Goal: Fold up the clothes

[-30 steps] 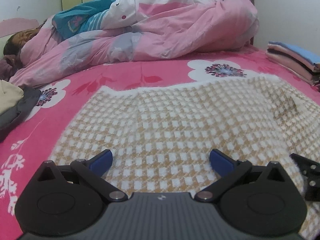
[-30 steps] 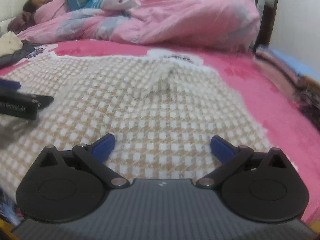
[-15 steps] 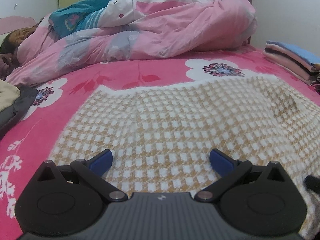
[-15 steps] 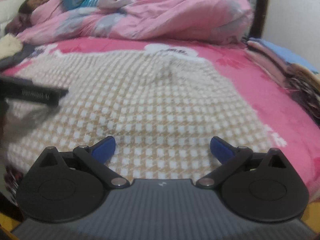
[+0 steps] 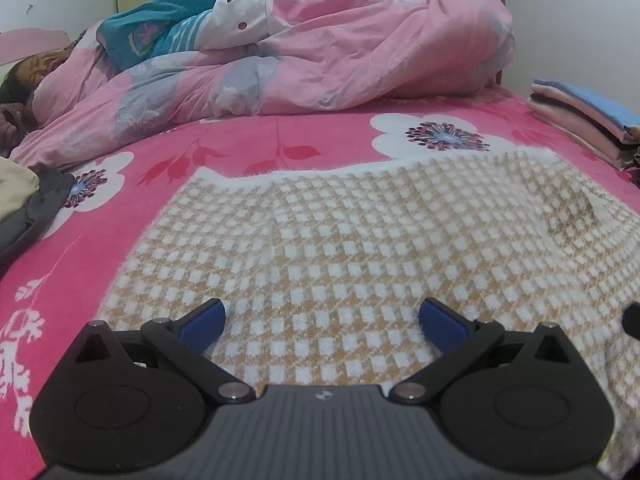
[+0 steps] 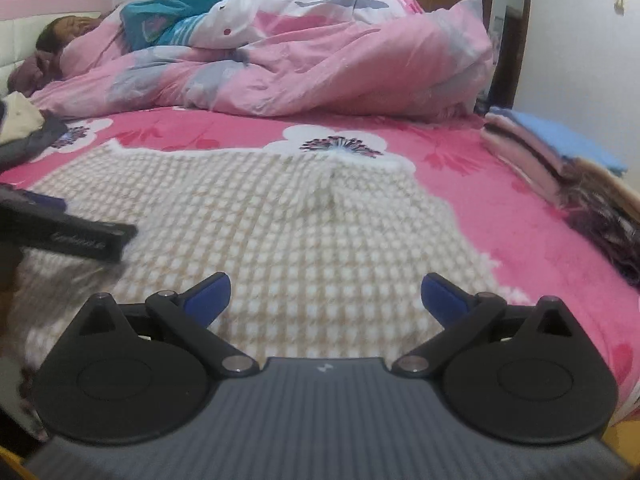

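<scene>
A fuzzy tan-and-white checked garment (image 5: 360,240) lies spread flat on the pink flowered bedspread (image 5: 240,148). My left gripper (image 5: 322,320) hovers open just above its near edge, nothing between the blue pads. In the right wrist view the same garment (image 6: 280,224) fills the middle, with a small raised crease near its far edge. My right gripper (image 6: 325,294) is also open over the near part of the cloth. The left gripper's black body (image 6: 68,234) shows at the left of the right wrist view, above the garment.
A stack of folded clothes (image 6: 552,152) sits at the right edge of the bed. A rumpled pink duvet (image 5: 320,48) covers a person lying at the far side. A pile of grey and beige clothes (image 5: 24,200) lies at the left.
Both grippers have pulled back toward the near edge of the bed and risen slightly. The right gripper has drifted out of the left wrist view. The garment has not moved.
</scene>
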Tool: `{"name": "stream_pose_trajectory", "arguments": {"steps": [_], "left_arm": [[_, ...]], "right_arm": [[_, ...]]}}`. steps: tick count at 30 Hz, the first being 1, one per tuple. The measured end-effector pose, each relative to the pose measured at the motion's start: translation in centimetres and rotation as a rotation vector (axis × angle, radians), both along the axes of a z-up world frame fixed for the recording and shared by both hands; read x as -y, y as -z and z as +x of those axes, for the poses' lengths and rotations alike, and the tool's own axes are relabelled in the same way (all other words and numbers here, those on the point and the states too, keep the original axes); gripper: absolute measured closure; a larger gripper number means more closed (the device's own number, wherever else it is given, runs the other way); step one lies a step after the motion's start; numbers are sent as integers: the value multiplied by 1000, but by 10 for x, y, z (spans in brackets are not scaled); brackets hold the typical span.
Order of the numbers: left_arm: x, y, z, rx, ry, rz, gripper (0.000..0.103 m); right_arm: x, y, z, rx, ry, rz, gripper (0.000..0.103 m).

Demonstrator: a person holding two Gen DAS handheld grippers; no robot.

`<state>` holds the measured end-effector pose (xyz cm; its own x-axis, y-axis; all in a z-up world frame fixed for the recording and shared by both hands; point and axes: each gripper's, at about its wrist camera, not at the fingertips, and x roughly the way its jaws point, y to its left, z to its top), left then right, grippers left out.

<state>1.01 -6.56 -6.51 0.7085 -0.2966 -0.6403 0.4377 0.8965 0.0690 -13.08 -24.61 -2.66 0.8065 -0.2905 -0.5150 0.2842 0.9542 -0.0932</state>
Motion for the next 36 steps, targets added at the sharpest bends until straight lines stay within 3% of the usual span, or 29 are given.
{"name": "stream_pose_trajectory", "arguments": {"steps": [17,22,36], "left_arm": [[1,-1,3,-20,-3,5,0],[1,-1,3,-21,-3,7,0],[3,-1,4,-29,-12,13,0]], "right_arm": [[9,9,34,-23,-17,10,1],[7,26,38,-43,-33,-5,1],[10,28,36,-40,-48,2,1]]}}
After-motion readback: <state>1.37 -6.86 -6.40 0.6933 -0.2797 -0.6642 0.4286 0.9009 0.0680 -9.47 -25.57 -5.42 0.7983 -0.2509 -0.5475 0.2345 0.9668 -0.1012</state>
